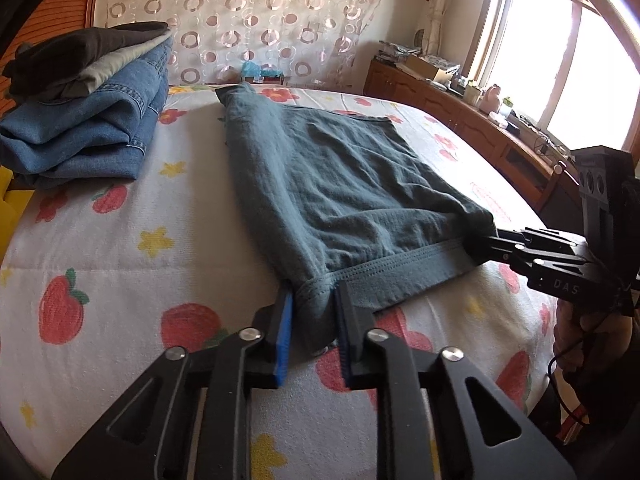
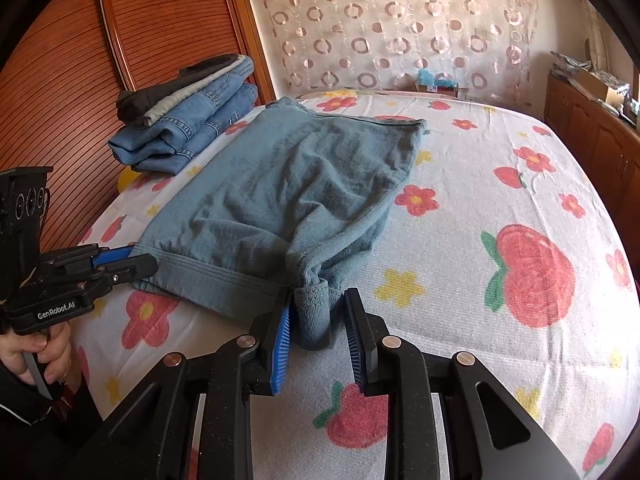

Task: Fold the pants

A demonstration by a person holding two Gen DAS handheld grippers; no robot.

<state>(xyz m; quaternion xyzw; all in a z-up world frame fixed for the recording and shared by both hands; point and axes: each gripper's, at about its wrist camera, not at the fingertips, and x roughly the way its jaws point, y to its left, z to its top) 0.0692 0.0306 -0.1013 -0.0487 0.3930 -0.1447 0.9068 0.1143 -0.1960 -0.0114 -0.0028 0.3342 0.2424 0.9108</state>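
Two tools are working the same end of the pants, and going by how the cloth lies, the fold is partway done.

From the left wrist camera, the teal pants [image 1: 352,184] lie on the flowered bed [image 1: 120,248], already doubled into a shorter, broad panel with the waistband along the near edge. The left tool [image 1: 314,314] has the near-left corner of that waistband bunched between its blue pads, which sit close against the cloth on both sides, so I read it as a firm pinch. Over at the right, the right tool [image 1: 490,240] meets the other corner of the waistband. A stack of folded jeans [image 1: 88,128] sits at the far left of the bed, apart from the pants.

From the right wrist camera, the right tool [image 2: 318,322] has the near waistband corner between its pads, but the right-hand pad stands off the cloth with a gap showing, so it looks slack rather than gripping. The left tool [image 2: 132,260] is clamped onto the far corner, held by a hand [image 2: 40,356]. The pants [image 2: 296,184] are still wrinkled across the middle.

What seems left: at least another fold to bring it down to the size of the jeans [image 2: 188,128], then onto the stack
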